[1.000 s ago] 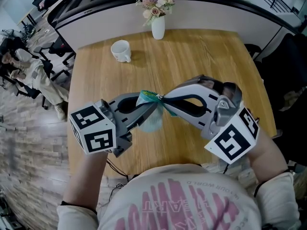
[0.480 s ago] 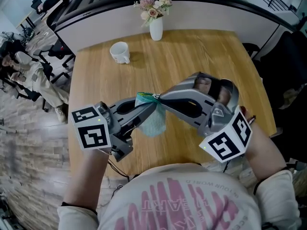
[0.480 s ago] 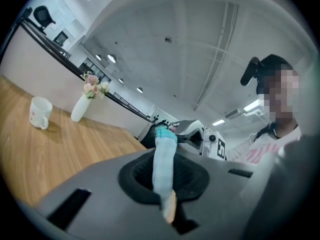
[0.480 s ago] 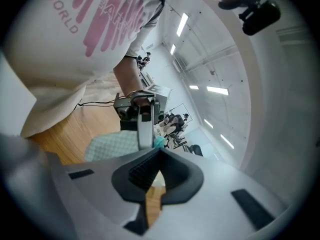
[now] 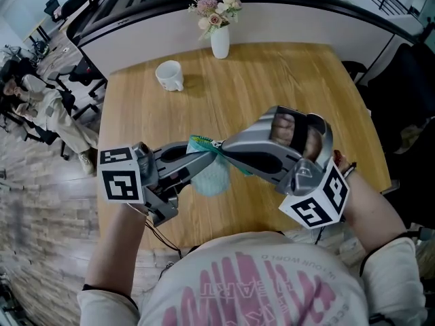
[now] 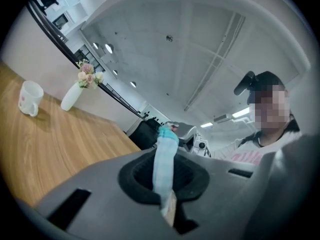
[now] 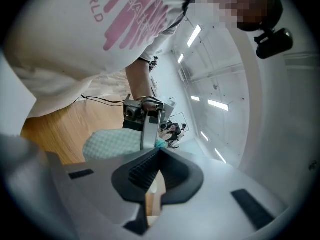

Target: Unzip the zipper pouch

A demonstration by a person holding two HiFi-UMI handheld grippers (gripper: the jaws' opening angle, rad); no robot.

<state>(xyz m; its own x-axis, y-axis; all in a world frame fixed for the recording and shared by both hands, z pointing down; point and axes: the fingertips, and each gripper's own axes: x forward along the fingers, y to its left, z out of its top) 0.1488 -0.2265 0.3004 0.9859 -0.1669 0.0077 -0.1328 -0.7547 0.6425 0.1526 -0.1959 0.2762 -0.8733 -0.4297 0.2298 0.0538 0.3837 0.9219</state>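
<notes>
You are holding zipper pouch (image 5: 212, 176) in air above table (image 5: 285, 80), between 2 grippers. Left gripper (image 5: 202, 153) is clenching pouch edge; right gripper (image 5: 221, 145) is pinching teal zipper end (image 5: 202, 142). Over past second both are rolling, pouch drifting left; zipper is looking still unopened.

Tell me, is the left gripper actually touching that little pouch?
Touching. The left gripper view shows the left gripper shut on the pouch, fabric pinched between its jaws.
</notes>
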